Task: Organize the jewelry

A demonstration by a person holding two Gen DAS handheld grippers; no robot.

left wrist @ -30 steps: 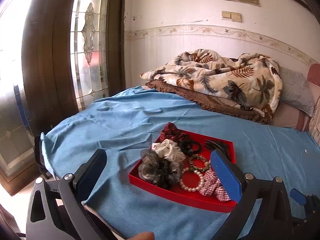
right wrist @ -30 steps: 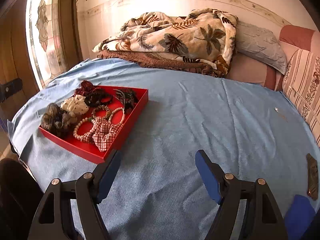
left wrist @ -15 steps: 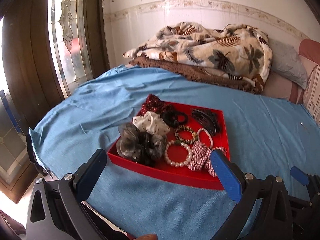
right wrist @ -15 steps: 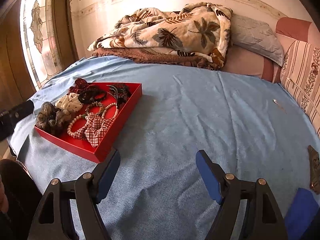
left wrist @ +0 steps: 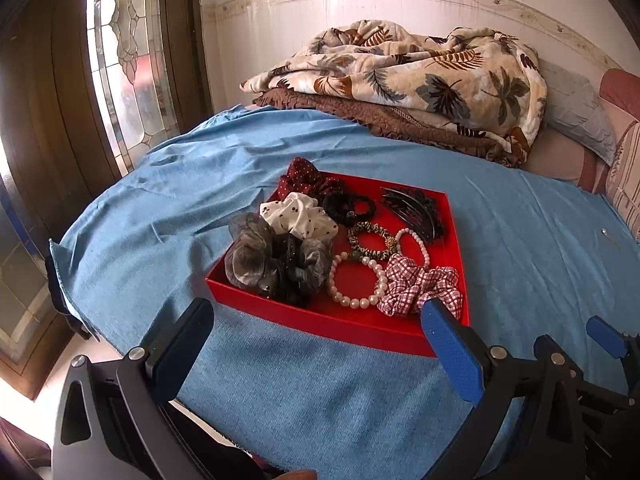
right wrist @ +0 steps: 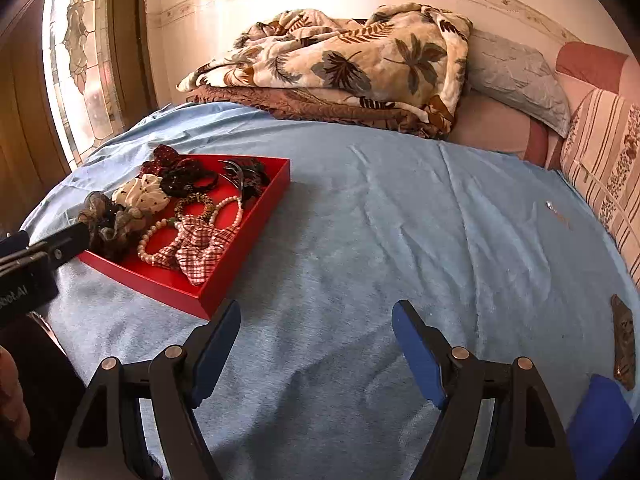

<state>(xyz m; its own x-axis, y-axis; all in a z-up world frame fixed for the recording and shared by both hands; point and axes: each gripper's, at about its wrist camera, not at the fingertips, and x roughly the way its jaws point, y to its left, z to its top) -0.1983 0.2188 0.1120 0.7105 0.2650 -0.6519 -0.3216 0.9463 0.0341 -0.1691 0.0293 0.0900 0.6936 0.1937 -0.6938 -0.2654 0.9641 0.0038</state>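
On a blue bedsheet (left wrist: 280, 380), a red tray (left wrist: 340, 320) of scrunchies and pearl bracelets (left wrist: 357, 280) sits before the left gripper (left wrist: 316, 332), jaws wide and empty; the right gripper (right wrist: 316, 340) gapes likewise over bare sheet, apparently touching nothing.

The right gripper (right wrist: 316, 332) hangs wide open over the blue bedsheet (right wrist: 400, 220), red tray (right wrist: 256, 228) at ten o'clock.

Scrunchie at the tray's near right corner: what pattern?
Red-and-white gingham check scrunchie; clearest in the left wrist view.
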